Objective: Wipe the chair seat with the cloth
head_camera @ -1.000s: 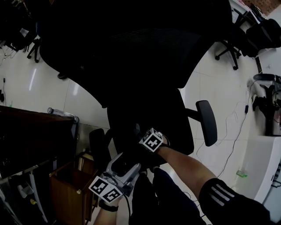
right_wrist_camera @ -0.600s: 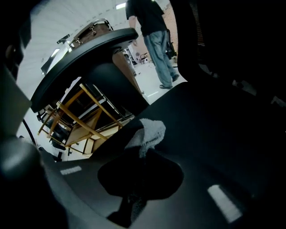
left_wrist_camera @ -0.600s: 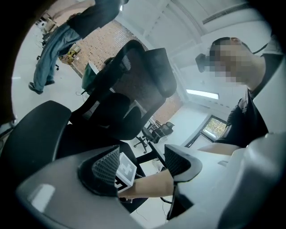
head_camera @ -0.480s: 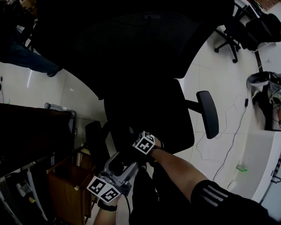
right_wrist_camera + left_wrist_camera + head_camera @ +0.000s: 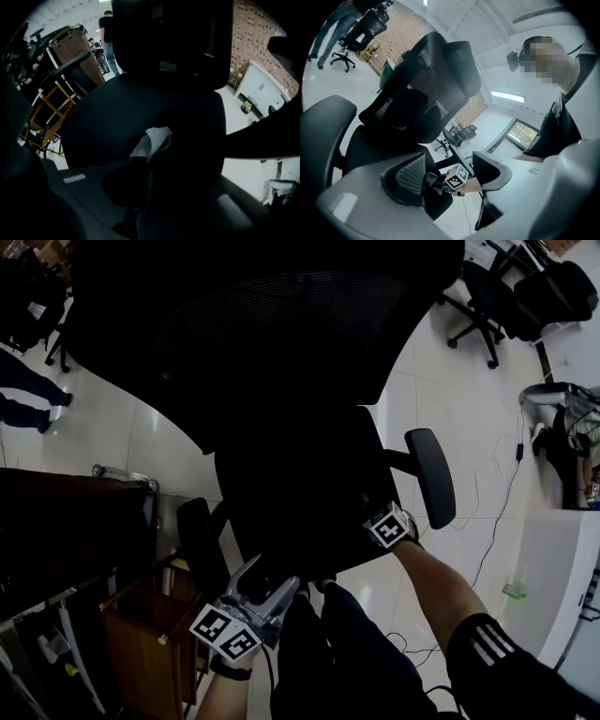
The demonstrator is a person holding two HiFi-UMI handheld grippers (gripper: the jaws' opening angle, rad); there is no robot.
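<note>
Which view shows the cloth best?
The right gripper view: the cloth sits pale between shut jaws against the dark seat. The left gripper view catches only a small crumpled bit beside the marker cube; the head view doesn't show it.

A dark wooden desk (image 5: 66,521) stands on the white tiled floor (image 5: 103,437). Beyond its far edge a person's legs (image 5: 19,413) are on the tiles. Just right of its near end sits a brown wooden frame (image 5: 141,643). Well to its right a thin cable (image 5: 494,526) trails beside a white counter (image 5: 553,568), and a spare black office chair (image 5: 483,296) stands farther off.
</note>
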